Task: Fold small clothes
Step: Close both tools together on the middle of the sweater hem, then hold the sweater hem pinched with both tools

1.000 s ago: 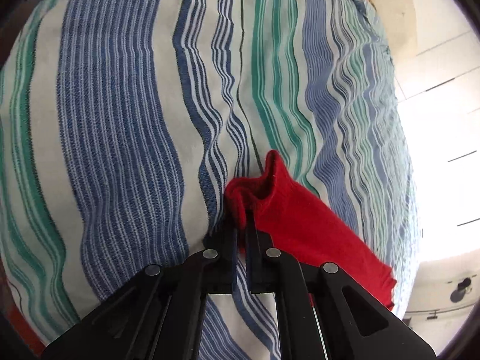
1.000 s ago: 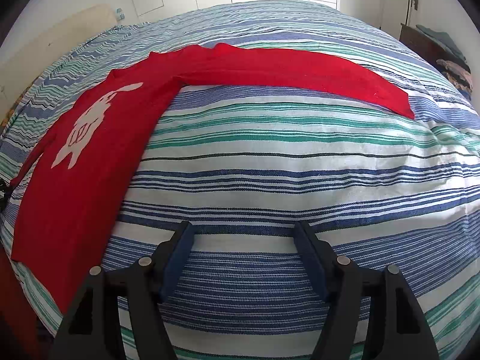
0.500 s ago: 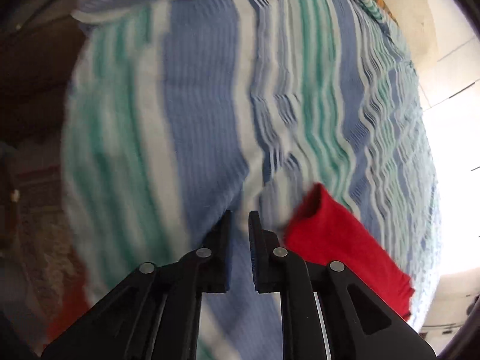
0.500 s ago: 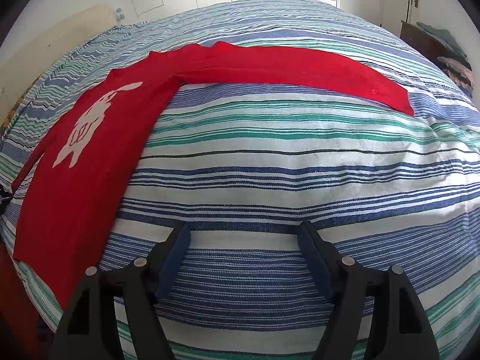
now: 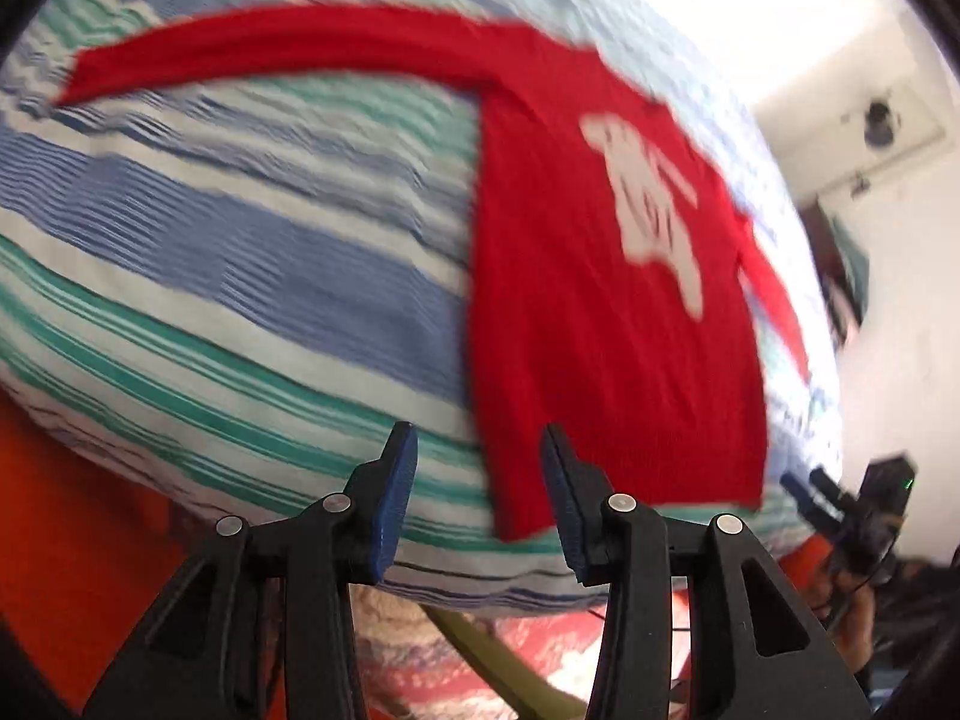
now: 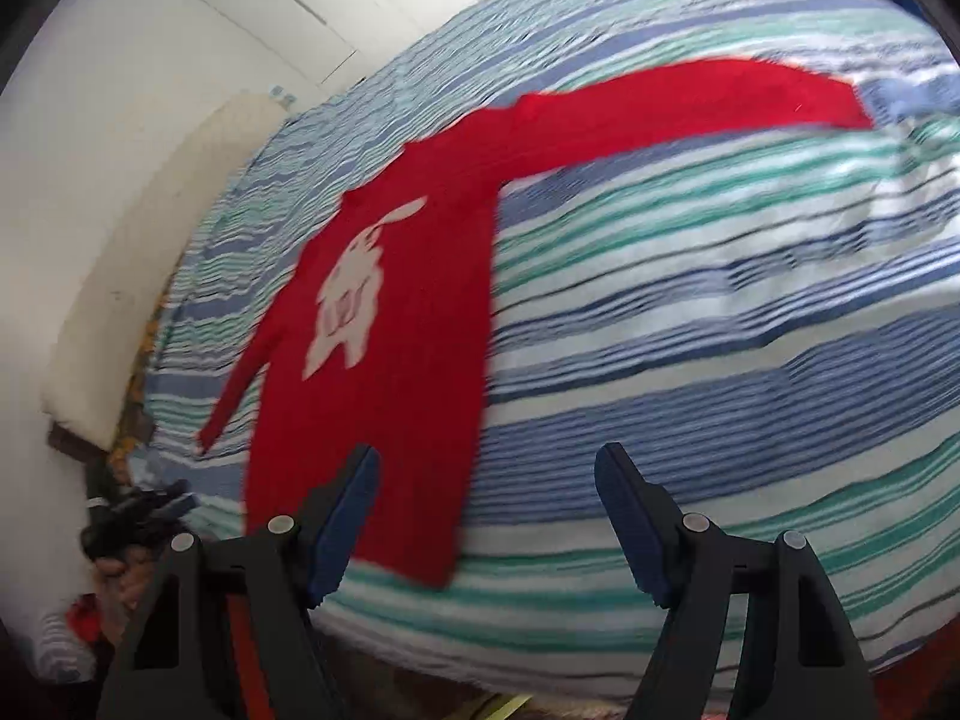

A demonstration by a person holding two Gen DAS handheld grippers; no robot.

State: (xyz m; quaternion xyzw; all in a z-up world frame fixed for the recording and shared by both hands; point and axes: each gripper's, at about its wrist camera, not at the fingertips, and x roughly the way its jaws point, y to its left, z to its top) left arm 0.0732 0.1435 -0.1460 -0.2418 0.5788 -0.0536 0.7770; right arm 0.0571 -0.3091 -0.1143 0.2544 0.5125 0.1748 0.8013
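Now we see the red sweater [image 5: 600, 324] [image 6: 396, 396] lying flat on the bed [image 5: 240, 252] [image 6: 720, 312], white animal print up, one sleeve stretched out toward 10 o'clock in the left wrist view and toward 2 o'clock in the right. Our left gripper [image 5: 477, 498] hangs with fingers apart, empty, at the hem's corner. Our right gripper [image 6: 486, 516] is spread wide, holding nothing. Both views are blurred.

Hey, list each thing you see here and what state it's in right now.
Sweater: spread flat on the bed, unfolded, one sleeve stretched out sideways.
Bedspread: lies under the sweater, lightly rippled.
Left gripper: open, empty.
Right gripper: open, empty.
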